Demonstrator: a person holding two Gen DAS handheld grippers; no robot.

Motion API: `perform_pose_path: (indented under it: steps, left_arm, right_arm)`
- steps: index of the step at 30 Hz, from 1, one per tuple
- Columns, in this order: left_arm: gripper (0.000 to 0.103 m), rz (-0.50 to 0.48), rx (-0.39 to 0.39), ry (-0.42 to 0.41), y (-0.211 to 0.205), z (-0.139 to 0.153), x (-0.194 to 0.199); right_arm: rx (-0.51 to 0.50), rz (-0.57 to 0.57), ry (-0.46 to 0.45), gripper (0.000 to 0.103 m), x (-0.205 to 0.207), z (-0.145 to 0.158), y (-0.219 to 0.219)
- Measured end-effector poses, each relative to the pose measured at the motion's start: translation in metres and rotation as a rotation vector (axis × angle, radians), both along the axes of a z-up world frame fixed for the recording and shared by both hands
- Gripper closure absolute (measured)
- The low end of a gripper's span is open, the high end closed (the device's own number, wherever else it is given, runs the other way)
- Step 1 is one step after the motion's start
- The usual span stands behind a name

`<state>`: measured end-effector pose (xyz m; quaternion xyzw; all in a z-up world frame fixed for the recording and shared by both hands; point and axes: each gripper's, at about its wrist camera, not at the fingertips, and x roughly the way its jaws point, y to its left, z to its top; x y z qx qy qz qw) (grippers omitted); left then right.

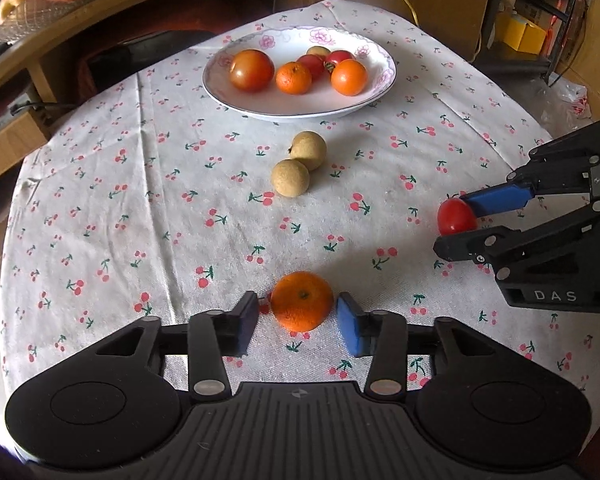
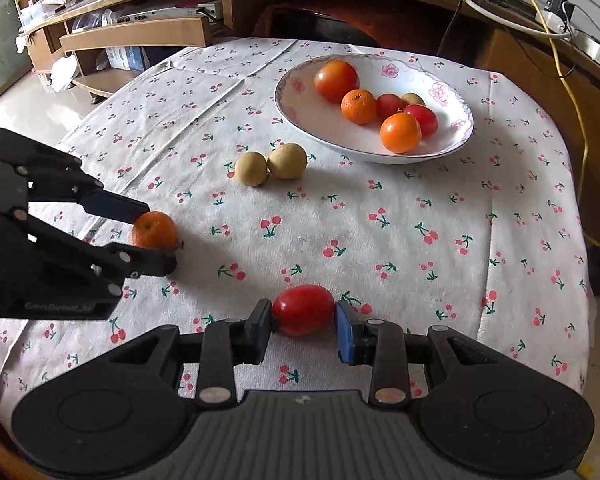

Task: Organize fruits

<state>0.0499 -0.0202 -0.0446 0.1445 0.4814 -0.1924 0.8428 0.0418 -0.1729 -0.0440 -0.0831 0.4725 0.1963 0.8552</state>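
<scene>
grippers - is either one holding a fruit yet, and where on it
Right gripper pinches the red tomato across its two ends. Left gripper straddles the mandarin, fingers not visibly touching.

Between the left gripper (image 1: 298,318) fingers sits a mandarin (image 1: 301,301) with dull, pitted peel; the right gripper (image 2: 303,322) flanks a smooth, glossy tomato (image 2: 303,309). Both grippers look like matt black plastic with blue pads. Beneath lies a nubby woven tablecloth (image 1: 140,216); ahead, a glazed, shiny plate (image 1: 288,106) and two rough, matt longans (image 1: 299,163).
</scene>
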Motion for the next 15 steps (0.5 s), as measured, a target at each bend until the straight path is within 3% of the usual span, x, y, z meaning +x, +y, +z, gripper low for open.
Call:
perform_pose_path:
  steps: [4, 7, 15]
  left_arm:
    - [0.041, -0.010, -0.008, 0.000, 0.0000, 0.0013, -0.0011]
    - [0.035, -0.020, -0.015, 0.002, -0.0009, 0.0024, -0.0015]
    - [0.033, -0.015, -0.018, 0.018, 0.0001, -0.0023, 0.0029]
  right_arm:
    - [0.023, 0.014, 0.012, 0.058, 0.0024, 0.0019, -0.0031]
    - [0.035, 0.021, 0.016, 0.057, 0.0021, 0.0025, -0.0055]
    - [0.058, 0.013, 0.015, 0.056, 0.0068, 0.0001, -0.0064]
